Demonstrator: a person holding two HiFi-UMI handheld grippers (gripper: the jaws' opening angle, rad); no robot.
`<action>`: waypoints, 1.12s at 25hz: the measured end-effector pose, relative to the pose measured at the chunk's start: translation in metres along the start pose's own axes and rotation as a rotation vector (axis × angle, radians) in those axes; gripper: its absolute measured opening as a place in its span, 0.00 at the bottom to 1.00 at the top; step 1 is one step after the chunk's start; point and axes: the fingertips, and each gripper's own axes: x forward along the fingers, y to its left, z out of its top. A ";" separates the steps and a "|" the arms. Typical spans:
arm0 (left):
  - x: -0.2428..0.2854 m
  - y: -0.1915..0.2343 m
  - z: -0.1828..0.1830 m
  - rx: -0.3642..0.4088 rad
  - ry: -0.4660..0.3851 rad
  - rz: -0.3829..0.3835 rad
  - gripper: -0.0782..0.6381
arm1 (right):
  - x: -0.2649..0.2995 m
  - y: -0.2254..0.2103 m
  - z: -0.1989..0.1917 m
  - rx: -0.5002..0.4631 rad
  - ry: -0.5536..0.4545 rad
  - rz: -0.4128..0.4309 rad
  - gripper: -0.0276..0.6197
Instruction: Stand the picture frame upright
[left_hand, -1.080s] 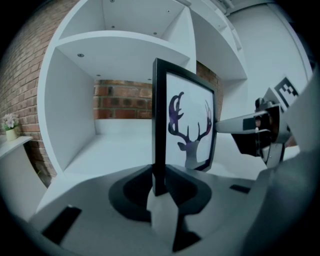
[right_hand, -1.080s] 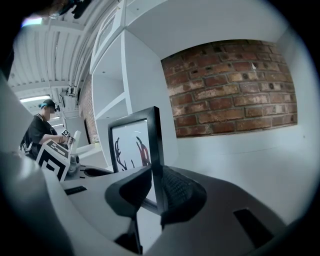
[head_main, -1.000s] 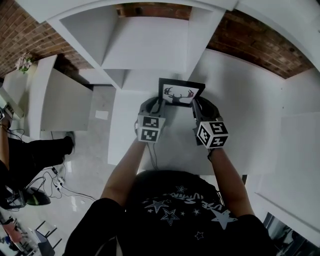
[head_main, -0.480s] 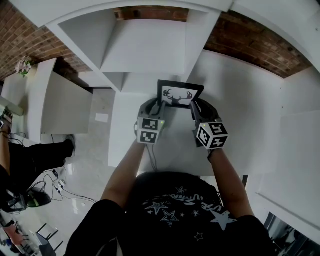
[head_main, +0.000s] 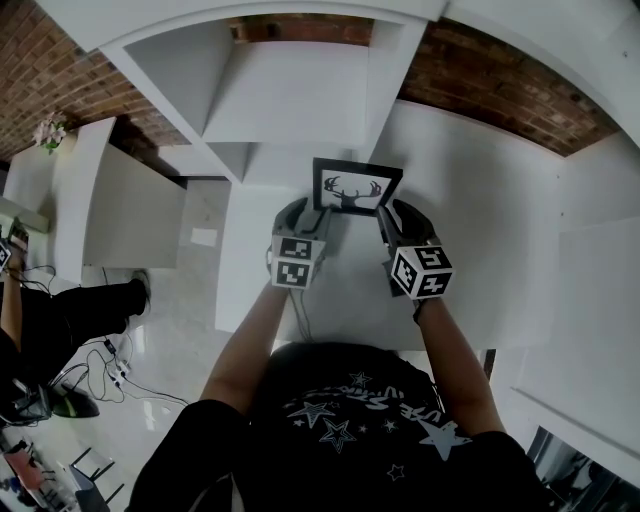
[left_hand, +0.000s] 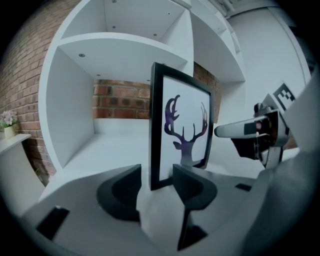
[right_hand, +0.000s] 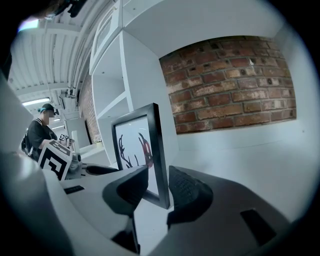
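We hold a gripper in each hand over the far part of the white top (head_main: 470, 230). The frame (head_main: 355, 187) stands between them on its lower edge, upright or very nearly so, with its stag print facing us. It sits just in front of the open bays of the white shelf (head_main: 290, 90). The brick wall (head_main: 500, 90) is behind it and to the right.

The left gripper (head_main: 316, 212) is at the frame's lower left corner. In the left gripper view the frame's black left edge rises from between the jaws. These jaws have just been opening. A strip of white shows between the left jaw and the frame, so the hold is released, with the frame inside the gap.

The right gripper (head_main: 386, 214) is at the lower right corner. In the right gripper view the frame's right edge stands between the jaws. These too have just been opening. They sit close on either side, with a slimmer gap than on the left, and neither pad presses on the frame. It stands on its own.

Both grippers point away from us and somewhat down. Each shows in the other's view, reaching in from the side towards the frame.

Far to the left a small pot of flowers (head_main: 47, 128) sits on a white ledge. A person (right_hand: 40, 132) in dark clothes stands well beyond the left gripper.
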 end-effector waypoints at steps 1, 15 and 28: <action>-0.003 0.000 -0.001 -0.008 0.003 0.005 0.36 | -0.002 0.000 0.000 0.001 -0.001 -0.001 0.23; -0.054 -0.028 0.013 -0.019 -0.070 0.085 0.36 | -0.048 0.007 0.002 -0.012 -0.066 0.026 0.23; -0.096 -0.128 0.022 0.006 -0.133 0.107 0.34 | -0.145 -0.021 -0.002 -0.031 -0.122 0.033 0.23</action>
